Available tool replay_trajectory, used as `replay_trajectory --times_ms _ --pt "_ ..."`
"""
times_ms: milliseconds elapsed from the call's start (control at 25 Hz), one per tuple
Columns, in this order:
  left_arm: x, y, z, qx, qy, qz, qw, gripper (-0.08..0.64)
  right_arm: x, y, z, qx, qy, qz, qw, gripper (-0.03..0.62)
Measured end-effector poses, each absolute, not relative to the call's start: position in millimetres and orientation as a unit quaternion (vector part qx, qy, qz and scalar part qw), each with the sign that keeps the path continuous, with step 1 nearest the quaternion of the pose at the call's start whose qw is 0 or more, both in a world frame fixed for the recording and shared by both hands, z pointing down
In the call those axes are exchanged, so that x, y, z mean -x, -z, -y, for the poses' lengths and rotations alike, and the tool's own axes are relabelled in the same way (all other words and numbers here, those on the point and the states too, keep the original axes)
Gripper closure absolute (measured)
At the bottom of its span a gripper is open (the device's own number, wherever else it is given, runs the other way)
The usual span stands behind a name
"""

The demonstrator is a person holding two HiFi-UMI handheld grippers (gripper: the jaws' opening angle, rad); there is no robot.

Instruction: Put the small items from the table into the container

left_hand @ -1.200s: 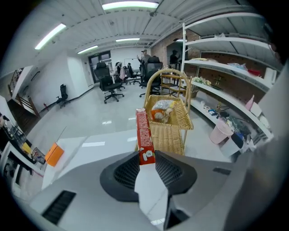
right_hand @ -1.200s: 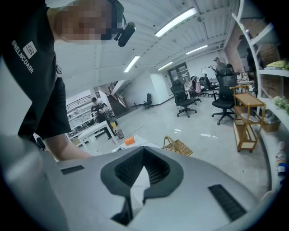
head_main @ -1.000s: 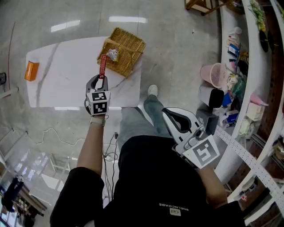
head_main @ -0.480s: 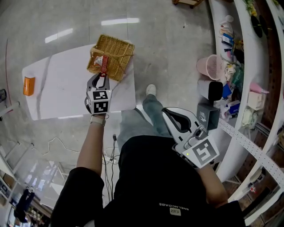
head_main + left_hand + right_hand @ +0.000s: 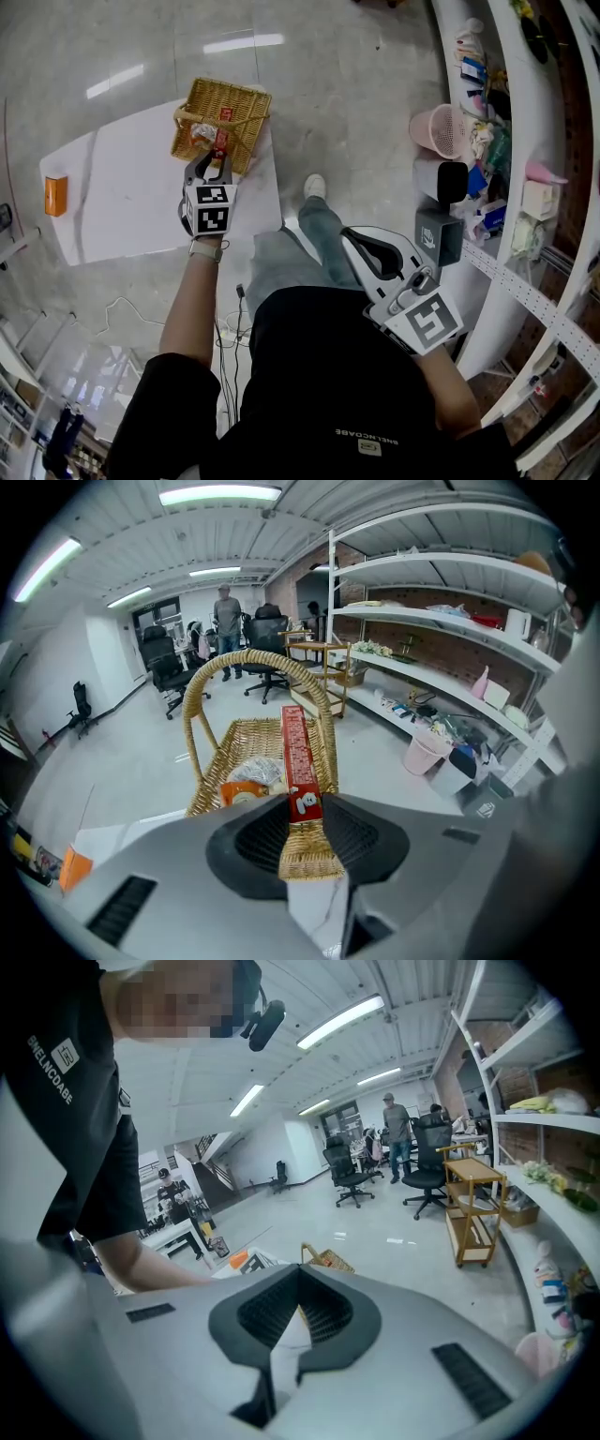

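Compared with a second ago, the left hand-held gripper [image 5: 217, 161] is no longer back over the bare white marble-look desk [image 5: 122, 208] but at the near rim of the woven wicker basket [image 5: 234, 89]. The long, narrow red sachet [image 5: 298, 752] it pinches now reaches over the basket's inside, so it looks ready for release. The sachet is flat, finely patterned and gripped by its near end, jutting away under the arched handle. A crumpled clear packet [image 5: 253, 772] already lies inside. A small orange block [image 5: 56, 195] waits at the desk's left edge. The right hand-held gripper [image 5: 364, 248] hangs near the person's body, pressed together and empty.
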State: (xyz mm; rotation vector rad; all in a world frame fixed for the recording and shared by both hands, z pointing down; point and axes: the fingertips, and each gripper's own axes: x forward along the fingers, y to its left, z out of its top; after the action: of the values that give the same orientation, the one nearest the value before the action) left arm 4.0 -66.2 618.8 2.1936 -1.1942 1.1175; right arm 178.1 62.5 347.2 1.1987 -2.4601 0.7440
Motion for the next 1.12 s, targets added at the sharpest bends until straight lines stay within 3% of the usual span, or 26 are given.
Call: replay_trajectory --times_ms 1120 --pt "-2.8 -617.2 61.1 -0.785 -0.385 0.437 0.211 0.446 -182.9 -348.8 -61.0 -0.407 -0.256 0.863 0.153 0.592"
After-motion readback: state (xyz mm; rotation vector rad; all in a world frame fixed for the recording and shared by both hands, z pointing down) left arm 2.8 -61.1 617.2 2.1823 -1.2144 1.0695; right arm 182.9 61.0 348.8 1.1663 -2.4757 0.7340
